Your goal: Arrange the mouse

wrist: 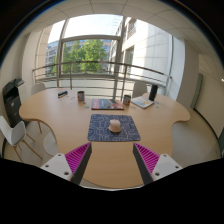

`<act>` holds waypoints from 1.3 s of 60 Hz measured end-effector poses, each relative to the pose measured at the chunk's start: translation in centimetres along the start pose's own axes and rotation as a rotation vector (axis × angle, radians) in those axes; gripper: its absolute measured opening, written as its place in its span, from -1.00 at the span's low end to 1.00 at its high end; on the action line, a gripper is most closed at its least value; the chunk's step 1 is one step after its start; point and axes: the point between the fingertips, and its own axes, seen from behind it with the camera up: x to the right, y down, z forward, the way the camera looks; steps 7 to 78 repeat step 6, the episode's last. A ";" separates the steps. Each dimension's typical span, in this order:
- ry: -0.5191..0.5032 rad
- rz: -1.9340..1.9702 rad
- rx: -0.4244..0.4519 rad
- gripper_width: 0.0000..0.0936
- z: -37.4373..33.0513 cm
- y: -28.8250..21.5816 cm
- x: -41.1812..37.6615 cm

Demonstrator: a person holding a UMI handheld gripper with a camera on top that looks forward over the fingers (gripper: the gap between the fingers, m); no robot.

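Your gripper (112, 160) is spread wide with nothing between its fingers, the two magenta pads (77, 157) angling out to either side above the bare wooden table (60, 120). Just ahead of the fingers, and a little beyond their tips, lies a dark patterned mouse pad (113, 128), and the pale mouse (115, 125) sits on it near the middle, apart from both fingers. Past the mouse pad you see a second, flatter reddish mat (107, 104) lying on the table. Near it on one side stands a small dark cup (80, 96), with another cup-like thing (126, 100) on the other side; what is inside either one cannot be told from here. To the right of these sits a white laptop (143, 100) with its lid raised. White chairs (14, 133) stand at the table's left edge. At the far end a railing (95, 70) crosses in front of large windows (85, 52) with green trees outside.
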 end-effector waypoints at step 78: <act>-0.002 -0.001 -0.001 0.81 -0.6 0.0 0.0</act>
